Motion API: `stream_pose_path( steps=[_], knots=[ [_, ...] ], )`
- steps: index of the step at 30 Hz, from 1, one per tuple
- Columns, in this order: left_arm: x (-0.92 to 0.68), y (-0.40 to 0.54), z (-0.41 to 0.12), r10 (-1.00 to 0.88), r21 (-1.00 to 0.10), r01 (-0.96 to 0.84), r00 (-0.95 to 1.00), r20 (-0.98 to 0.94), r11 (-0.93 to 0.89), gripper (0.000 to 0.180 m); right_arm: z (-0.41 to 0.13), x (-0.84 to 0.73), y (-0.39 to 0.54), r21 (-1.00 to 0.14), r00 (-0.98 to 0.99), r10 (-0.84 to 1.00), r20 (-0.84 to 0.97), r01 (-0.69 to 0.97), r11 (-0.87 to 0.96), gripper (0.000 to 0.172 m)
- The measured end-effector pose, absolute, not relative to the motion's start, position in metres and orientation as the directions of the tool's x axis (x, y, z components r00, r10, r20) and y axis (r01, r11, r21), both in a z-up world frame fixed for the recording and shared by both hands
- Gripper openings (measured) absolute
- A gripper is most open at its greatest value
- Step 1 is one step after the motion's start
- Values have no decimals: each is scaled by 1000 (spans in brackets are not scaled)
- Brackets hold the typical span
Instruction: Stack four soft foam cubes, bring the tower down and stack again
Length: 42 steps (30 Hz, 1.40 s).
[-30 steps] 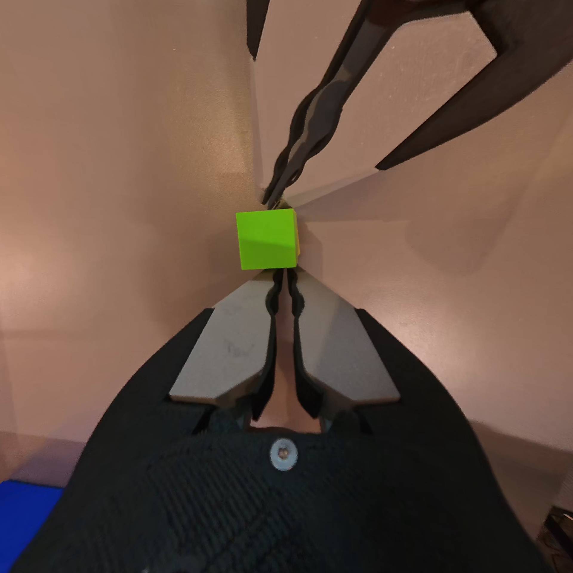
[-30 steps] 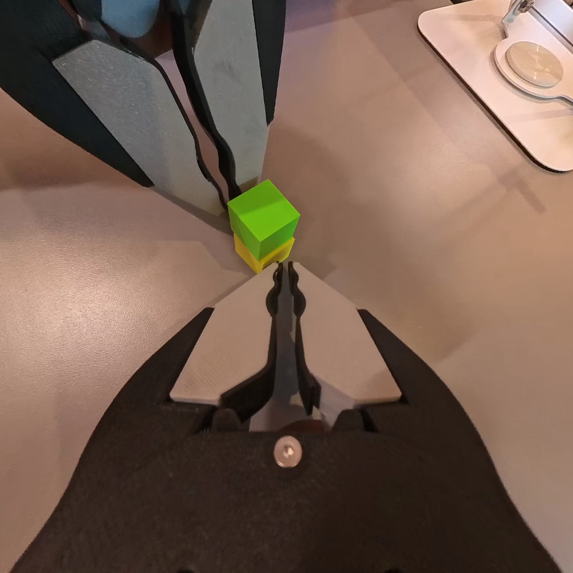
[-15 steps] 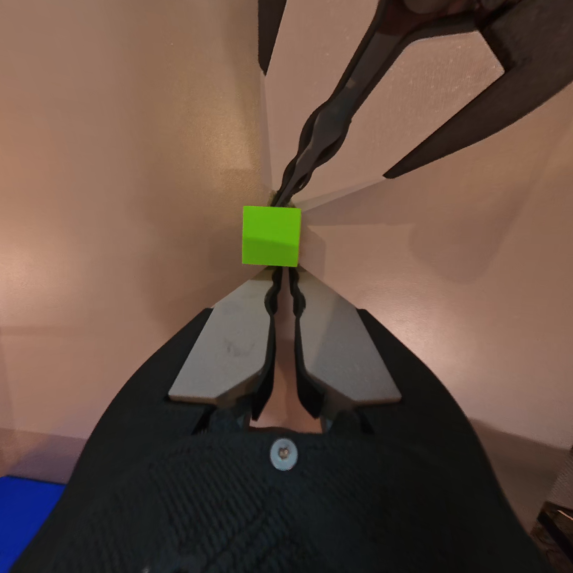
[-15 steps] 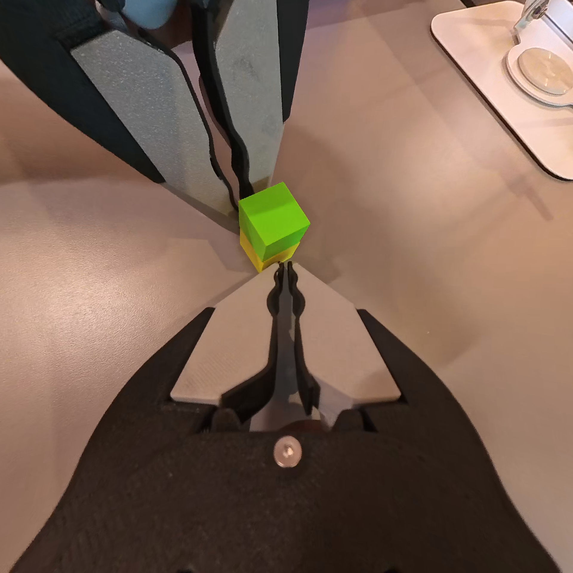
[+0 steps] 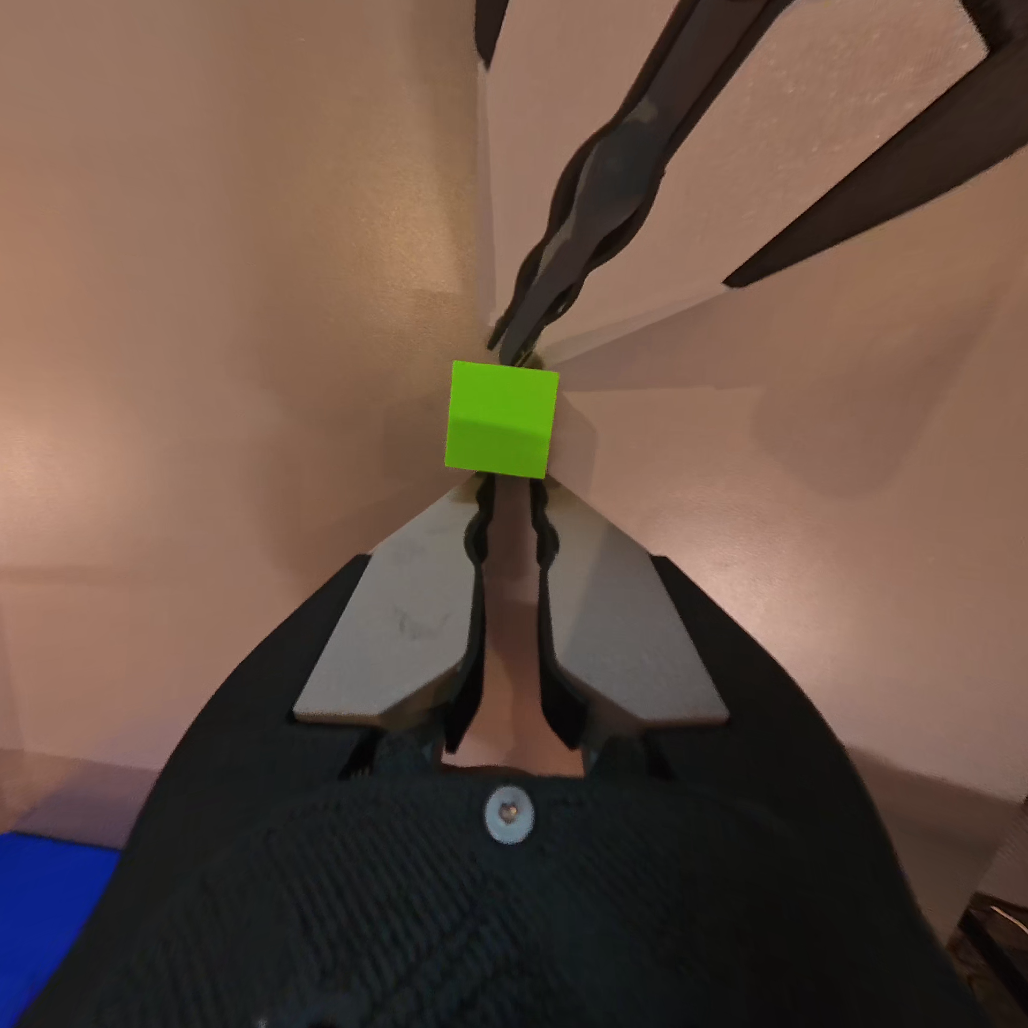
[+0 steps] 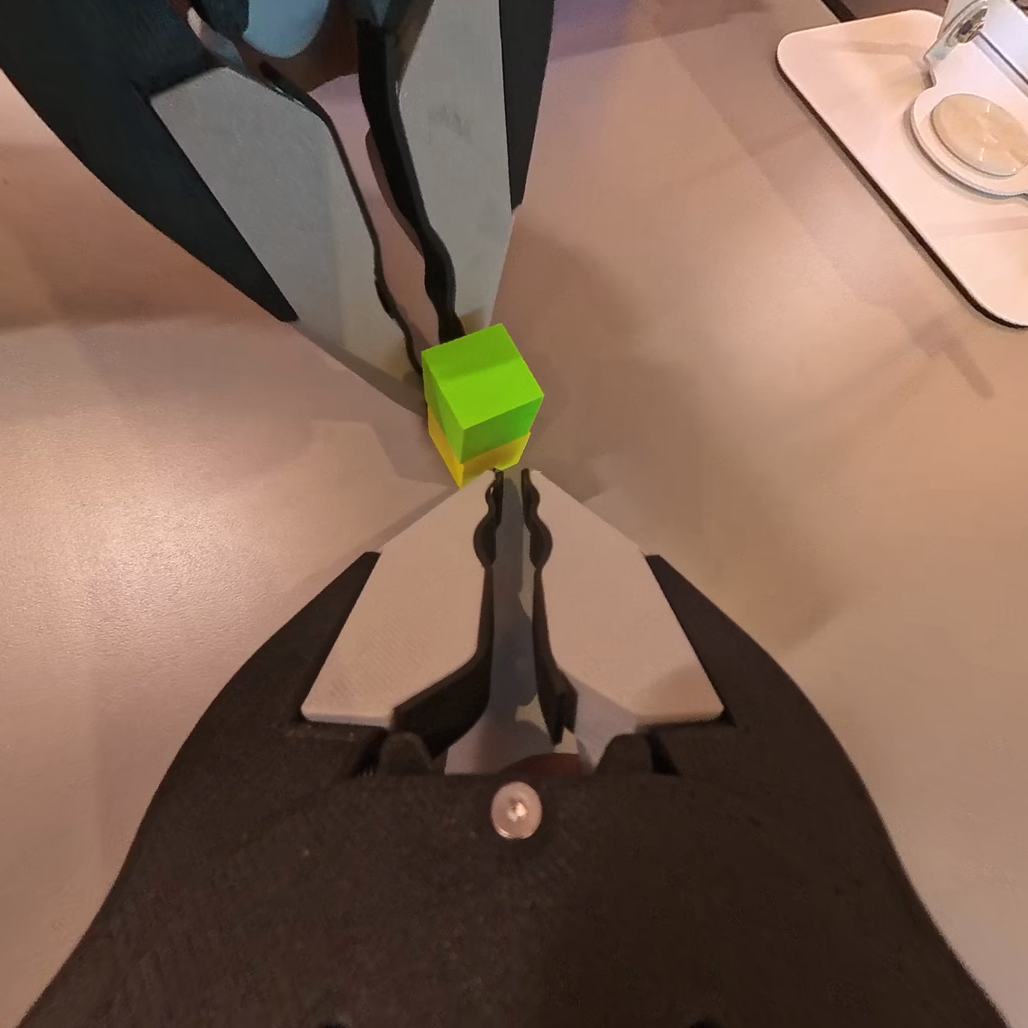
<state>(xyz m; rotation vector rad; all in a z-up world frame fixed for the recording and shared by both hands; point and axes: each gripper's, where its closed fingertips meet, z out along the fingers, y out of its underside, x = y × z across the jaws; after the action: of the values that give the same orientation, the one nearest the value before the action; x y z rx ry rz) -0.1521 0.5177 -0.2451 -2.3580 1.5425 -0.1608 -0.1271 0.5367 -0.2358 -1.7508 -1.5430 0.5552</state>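
Both grippers' fingers have parted slightly since the earlier frames, where each pair stood closed. Left gripper (image 5: 507,483): fingers a narrow gap apart, gripping nothing, tips at the base of the stack on one side. Right gripper (image 6: 512,474): fingers a narrower slit apart, also holding nothing, tips just beside the yellow cube (image 6: 489,461) on the opposite side. Green cube (image 6: 481,389) sits squarely on the yellow cube, forming a stack of 2 on the tan table (image 6: 723,389); from the left wrist view only the green cube shows. White tray (image 6: 868,111) with a round fitting lies well apart, at the table's far right. Blue patch (image 5: 50,912) appears at the lower left.
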Motion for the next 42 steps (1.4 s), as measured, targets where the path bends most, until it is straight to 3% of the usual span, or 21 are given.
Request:
stream_pose_path(
  steps=[7, 11, 19, 26, 32, 42],
  knots=[
    [-168, 515, -238, -888, -308, -861, 451, -90, -405, 46, -226, -122, 543, -778, 218, 968, 121, 626, -44, 13],
    [-180, 509, -219, -873, -358, -832, 480, -81, -424, 51, -218, -119, 546, -800, 235, 965, 113, 598, -52, 15],
    [-220, 503, -146, -783, -574, -668, 618, -73, -474, 58, -200, -115, 551, -847, 270, 959, 91, 527, -68, 17],
    [-320, 527, -91, -482, -689, -430, 866, -132, -584, 58, -200, -116, 551, -846, 270, 958, 93, 529, -67, 18],
    [-416, 538, -85, -165, -684, -227, 974, -156, -693, 55, -201, -118, 550, -846, 265, 960, 95, 530, -62, 18],
    [-479, 550, -152, -3, -515, -105, 981, -194, -851, 58, -203, -119, 548, -840, 255, 962, 101, 540, -55, 18]
  ],
)
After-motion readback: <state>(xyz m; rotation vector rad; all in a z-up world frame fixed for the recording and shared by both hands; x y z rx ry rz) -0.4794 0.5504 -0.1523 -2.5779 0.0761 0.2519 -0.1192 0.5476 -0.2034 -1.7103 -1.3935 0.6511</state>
